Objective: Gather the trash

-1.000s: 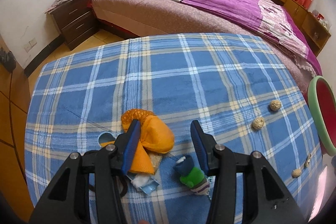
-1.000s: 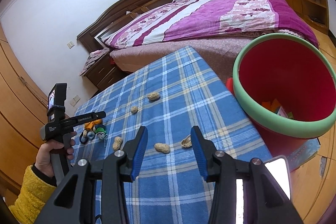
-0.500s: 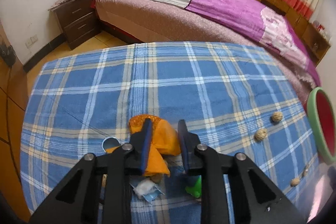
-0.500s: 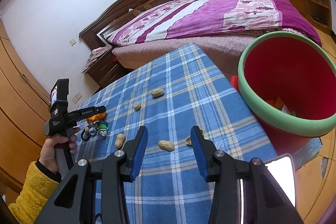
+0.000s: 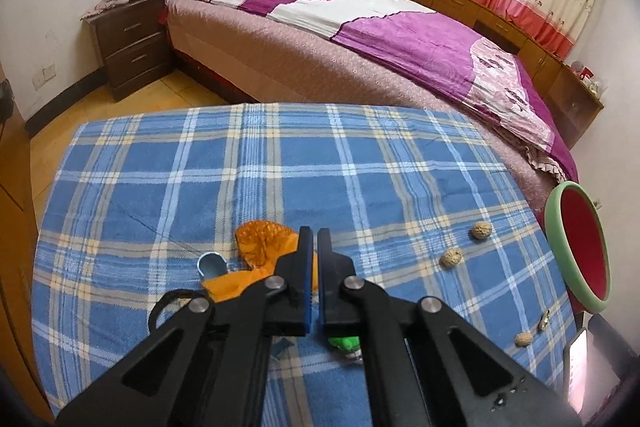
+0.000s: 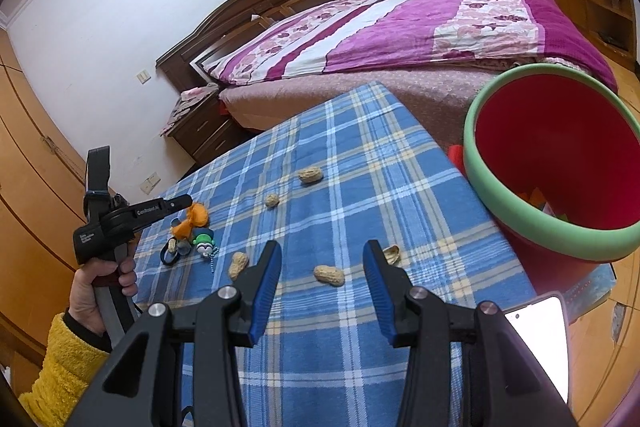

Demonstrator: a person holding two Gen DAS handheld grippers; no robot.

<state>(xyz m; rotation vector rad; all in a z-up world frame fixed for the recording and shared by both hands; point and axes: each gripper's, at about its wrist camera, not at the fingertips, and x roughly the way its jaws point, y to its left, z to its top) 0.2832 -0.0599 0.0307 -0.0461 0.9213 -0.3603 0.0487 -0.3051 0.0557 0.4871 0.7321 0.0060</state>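
An orange peel (image 5: pixel 260 243) lies on the blue plaid tablecloth (image 5: pixel 280 167). My left gripper (image 5: pixel 311 239) is shut on the orange peel, its fingers nearly touching. From the right wrist view the left gripper (image 6: pixel 188 202) holds the peel (image 6: pixel 194 219) just above the cloth. My right gripper (image 6: pixel 320 267) is open and empty above a peanut (image 6: pixel 329 275). Several peanuts (image 6: pixel 310 175) lie scattered on the cloth. The red bin with a green rim (image 6: pixel 560 163) stands at the table's right edge.
A green toy keychain (image 6: pixel 204 242), a black hair tie (image 6: pixel 170 254) and a small blue ring (image 5: pixel 211 264) lie by the peel. A phone (image 6: pixel 540 339) sits at the near right corner. A bed (image 5: pixel 360 27) stands behind the table.
My left gripper closed from wide open onto the orange peel and lifted slightly. My right gripper stayed open and drifted a little nearer the peanuts.
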